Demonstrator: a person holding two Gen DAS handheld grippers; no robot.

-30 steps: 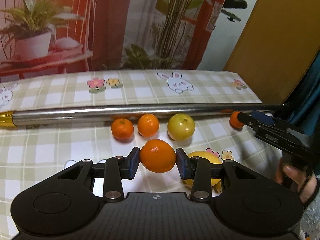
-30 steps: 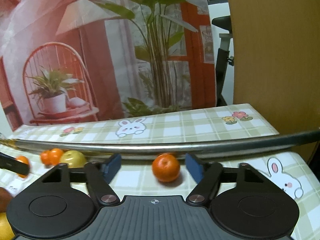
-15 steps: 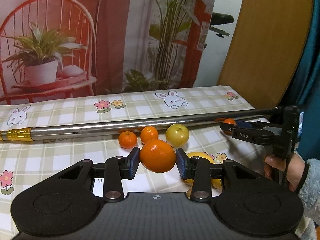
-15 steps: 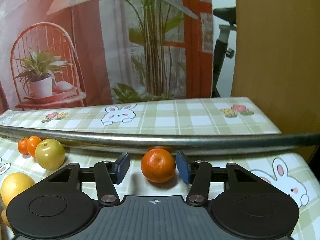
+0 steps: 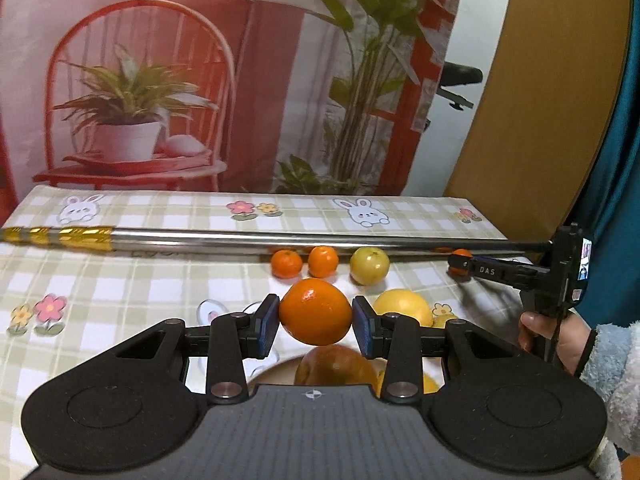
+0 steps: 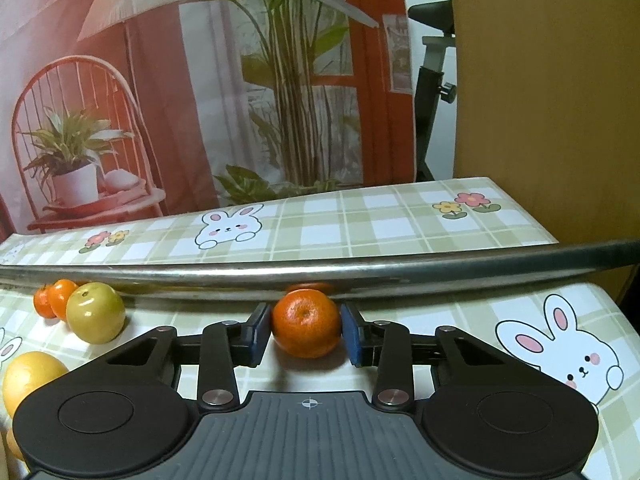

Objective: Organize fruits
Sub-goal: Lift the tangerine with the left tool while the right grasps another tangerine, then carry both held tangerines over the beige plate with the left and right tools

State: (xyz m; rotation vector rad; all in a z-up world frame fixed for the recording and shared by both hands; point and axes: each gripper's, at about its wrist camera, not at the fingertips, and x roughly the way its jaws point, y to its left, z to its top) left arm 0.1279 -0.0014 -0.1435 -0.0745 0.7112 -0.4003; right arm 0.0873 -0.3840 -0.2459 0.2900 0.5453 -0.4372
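My left gripper (image 5: 315,320) is shut on a large orange (image 5: 315,311) and holds it above the table. Below it a reddish apple (image 5: 334,368) lies in a pale bowl (image 5: 272,376). My right gripper (image 6: 306,330) is shut on a small mandarin (image 6: 306,327) that rests on the cloth against the steel pole (image 6: 320,272). In the left wrist view the right gripper (image 5: 460,265) shows at the far right with the mandarin (image 5: 461,254) at its tip. Two mandarins (image 5: 286,263), a green apple (image 5: 369,265) and a yellow grapefruit (image 5: 402,305) lie on the table.
A long steel pole (image 5: 256,239) with a gold end lies across the checked tablecloth (image 5: 120,280). The green apple (image 6: 95,312) and grapefruit (image 6: 32,376) sit left of the right gripper. A wooden board (image 6: 540,100) stands behind the table's right edge.
My left gripper has lifted the large orange and drawn back over the bowl. My right gripper has closed its jaws from open onto the small mandarin by the pole.
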